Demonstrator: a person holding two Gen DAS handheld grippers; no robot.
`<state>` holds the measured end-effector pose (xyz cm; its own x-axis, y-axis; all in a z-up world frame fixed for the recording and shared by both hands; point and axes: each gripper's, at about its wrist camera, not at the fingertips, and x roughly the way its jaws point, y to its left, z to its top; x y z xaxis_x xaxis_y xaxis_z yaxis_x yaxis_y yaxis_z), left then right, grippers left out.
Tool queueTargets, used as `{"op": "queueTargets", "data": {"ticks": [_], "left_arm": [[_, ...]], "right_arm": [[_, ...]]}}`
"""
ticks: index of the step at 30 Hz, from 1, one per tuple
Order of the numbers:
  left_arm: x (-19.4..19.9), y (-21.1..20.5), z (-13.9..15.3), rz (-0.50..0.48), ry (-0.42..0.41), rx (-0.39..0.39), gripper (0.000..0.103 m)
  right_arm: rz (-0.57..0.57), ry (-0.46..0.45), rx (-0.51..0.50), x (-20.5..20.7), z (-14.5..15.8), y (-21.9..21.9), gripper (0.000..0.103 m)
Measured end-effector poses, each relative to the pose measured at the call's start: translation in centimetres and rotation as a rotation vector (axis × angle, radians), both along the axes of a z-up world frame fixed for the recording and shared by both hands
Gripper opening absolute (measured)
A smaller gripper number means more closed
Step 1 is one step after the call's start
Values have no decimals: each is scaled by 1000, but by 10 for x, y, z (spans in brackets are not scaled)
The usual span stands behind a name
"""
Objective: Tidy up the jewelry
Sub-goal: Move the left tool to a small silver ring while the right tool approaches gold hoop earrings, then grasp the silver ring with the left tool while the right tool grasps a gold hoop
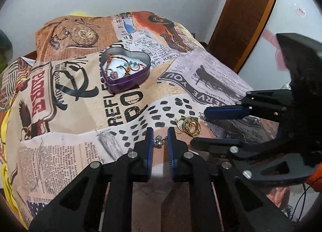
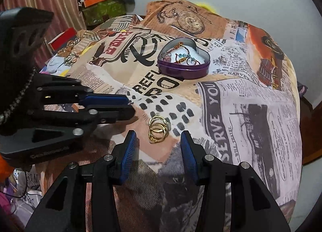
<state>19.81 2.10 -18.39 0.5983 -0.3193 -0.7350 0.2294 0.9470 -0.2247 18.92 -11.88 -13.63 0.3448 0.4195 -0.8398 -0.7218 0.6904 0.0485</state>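
Jewelry sorting on a newsprint-pattern cloth [image 1: 181,83]: the left gripper [image 1: 160,137], low in its frame, has its jaws narrowed around a small crystal charm [image 1: 159,141], though firm contact cannot be confirmed. The right gripper [image 2: 158,141] hangs wide open over a cluster of gold rings [image 2: 158,129] at frame centre. A purple heart tin [image 2: 184,65], upper centre, already holds beaded pieces. The rings look light, stiff and slippery, likely to skate on the soft cloth; pinching across the overlapped bands, not one thin hoop, seems the safest hold.
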Motion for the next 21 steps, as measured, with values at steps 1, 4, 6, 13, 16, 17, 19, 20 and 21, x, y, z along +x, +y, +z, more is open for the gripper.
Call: {"op": "queueTargets", "data": {"ticks": [1,4,6,13,16,17,19,20,21], "left_arm": [[-2,1,1,1,-2,-7,12],[-7,5,6,0,-14,-23,12],[-10,6,8,2,-21,-25,12],[-15,8,11,11,-29,-34,12],[-17,6,11,12,-28,-31,12],[-17,6,12,13,-28,-28,12],[-19,5,13,15,-29,-24,12],[-19,6,13,17,-30,-24,12],[-20,6,15,19,-32,-22,12]], "right_arm": [[1,6,-2,1,-1,1,42],[11,13,-14,1,-5,5,41],[12,7,-20,1,-6,7,36],[11,1,-22,2,-8,8,19],[6,-3,-17,2,-7,7,19],[4,-4,-16,2,-7,6,19],[-2,-7,-10,2,-5,4,19],[-7,-11,-5,1,-3,2,19],[-9,-14,-1,1,-1,1,19]]}}
